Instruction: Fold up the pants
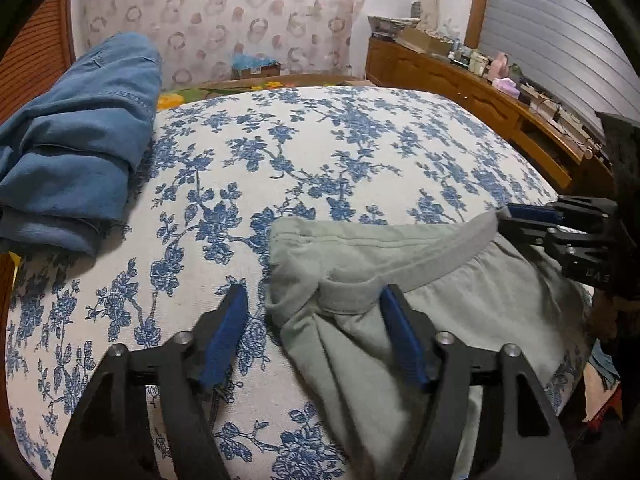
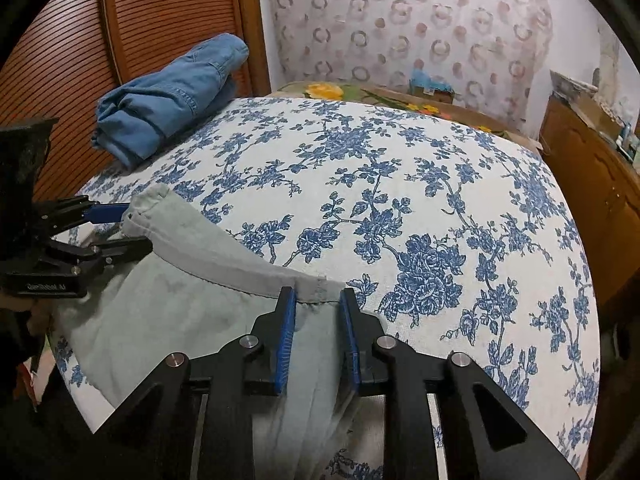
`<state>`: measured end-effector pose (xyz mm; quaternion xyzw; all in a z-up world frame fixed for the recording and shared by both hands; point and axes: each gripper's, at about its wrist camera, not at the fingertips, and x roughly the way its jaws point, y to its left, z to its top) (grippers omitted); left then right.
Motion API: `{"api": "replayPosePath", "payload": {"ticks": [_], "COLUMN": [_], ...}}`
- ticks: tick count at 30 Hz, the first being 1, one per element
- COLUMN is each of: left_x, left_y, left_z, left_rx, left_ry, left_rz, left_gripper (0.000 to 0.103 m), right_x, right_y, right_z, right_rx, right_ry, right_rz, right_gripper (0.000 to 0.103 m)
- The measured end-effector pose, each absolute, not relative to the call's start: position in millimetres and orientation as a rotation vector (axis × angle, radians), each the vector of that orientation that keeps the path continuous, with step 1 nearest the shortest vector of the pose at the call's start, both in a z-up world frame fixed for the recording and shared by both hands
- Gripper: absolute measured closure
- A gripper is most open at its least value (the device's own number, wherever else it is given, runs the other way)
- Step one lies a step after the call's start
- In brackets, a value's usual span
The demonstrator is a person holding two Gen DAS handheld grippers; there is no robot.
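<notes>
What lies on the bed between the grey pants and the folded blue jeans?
Only bare floral bedspread; both wrist views show nothing lying between the grey pants and the blue jeans.

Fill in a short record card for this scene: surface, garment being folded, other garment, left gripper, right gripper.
surface: bed with blue floral cover
garment being folded: grey-green pants, waistband toward the far side
other garment: blue jeans, folded at the far left corner
left gripper: open, straddling a waistband corner
right gripper: open, waistband between its fingers
</notes>
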<state>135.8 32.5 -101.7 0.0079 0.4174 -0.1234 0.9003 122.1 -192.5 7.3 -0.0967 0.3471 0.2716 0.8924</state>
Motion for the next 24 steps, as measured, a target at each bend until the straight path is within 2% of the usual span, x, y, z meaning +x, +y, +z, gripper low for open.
{"api": "replayPosePath", "payload": {"ticks": [5, 12, 24], "left_x": [136, 135, 135], "left_y": [32, 32, 32], "left_z": [-102, -103, -104], "left_rx": [0.022, 0.021, 0.025], "left_ry": [0.860, 0.857, 0.857], "left_rz": [-0.256, -0.256, -0.258], "left_gripper": [0.031, 0.030, 0.029], "right_x": [111, 92, 101], "right_y": [-205, -222, -227], "right_z": [11, 16, 7], "right_rx": [-0.177, -0.167, -0.126], "right_ry": [0.702, 0.693, 0.772], "right_rz": [0.551, 0.520, 0.539], "right_gripper": [0.071, 0.053, 0.051]}}
